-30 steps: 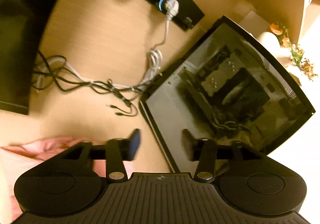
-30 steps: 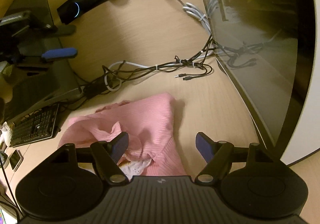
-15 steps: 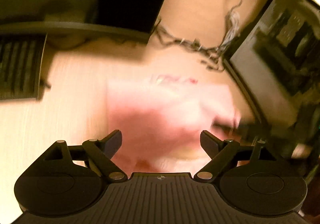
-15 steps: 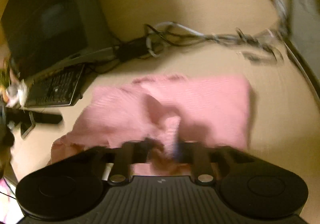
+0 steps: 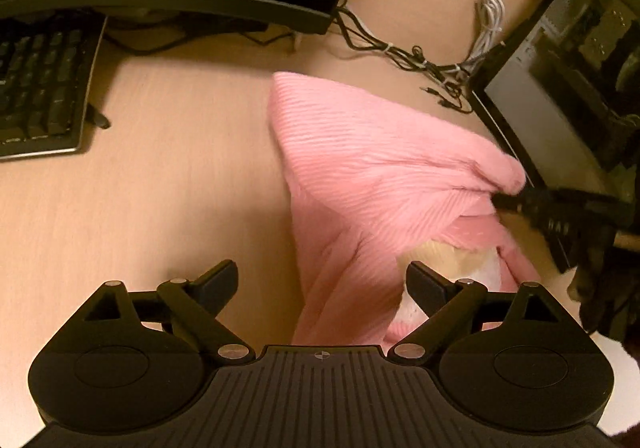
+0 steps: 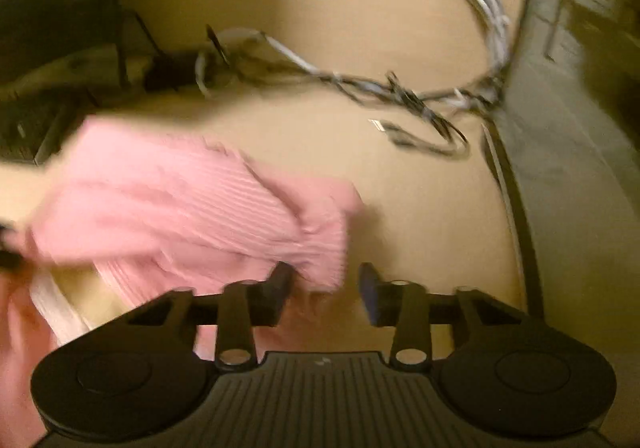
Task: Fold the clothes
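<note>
Pink sweater [image 5: 372, 176] lies right of the spread, empty left gripper [image 5: 322, 282], its raised corner nearer the part-open right gripper [image 6: 325, 290].

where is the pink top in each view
Left wrist: the pink top fills centre to right, running from mid-frame down between the claw fingers.
Right wrist: it lies at the left and lower centre, blurred, one edge by the left finger.
Shared landmark: the cable bundle on the desk beyond the top, beside the PC case.
</note>
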Demonstrator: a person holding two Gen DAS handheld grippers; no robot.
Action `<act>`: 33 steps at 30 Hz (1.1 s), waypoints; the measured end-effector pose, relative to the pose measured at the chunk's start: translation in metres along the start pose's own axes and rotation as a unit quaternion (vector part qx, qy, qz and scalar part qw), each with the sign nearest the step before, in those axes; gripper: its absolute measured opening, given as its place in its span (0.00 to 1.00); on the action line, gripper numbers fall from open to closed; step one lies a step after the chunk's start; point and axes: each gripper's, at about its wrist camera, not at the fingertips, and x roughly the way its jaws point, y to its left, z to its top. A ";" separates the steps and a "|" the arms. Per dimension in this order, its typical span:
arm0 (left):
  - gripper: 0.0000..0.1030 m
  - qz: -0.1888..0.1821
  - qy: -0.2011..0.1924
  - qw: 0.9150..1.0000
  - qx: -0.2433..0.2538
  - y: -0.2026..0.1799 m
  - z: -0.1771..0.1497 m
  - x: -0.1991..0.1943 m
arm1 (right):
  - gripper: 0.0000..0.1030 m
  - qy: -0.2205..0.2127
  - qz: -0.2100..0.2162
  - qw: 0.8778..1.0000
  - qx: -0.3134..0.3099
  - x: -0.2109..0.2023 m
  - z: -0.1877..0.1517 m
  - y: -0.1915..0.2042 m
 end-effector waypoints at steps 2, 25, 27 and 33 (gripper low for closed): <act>0.92 -0.006 -0.004 1.000 0.011 -0.002 0.002 -0.008 | 0.52 -0.007 -0.010 1.000 0.006 -0.009 -0.009 -0.005; 0.87 -0.042 -0.010 0.999 -0.012 -0.026 0.038 0.037 | 0.50 -0.031 0.052 0.998 0.035 0.002 -0.007 -0.009; 0.89 -0.021 -0.025 0.999 0.007 -0.027 0.029 0.017 | 0.57 -0.033 0.043 0.998 0.026 -0.019 -0.017 -0.008; 0.86 0.028 -0.006 0.999 0.031 -0.031 -0.019 0.001 | 0.58 0.000 0.028 0.998 0.056 -0.049 -0.061 0.000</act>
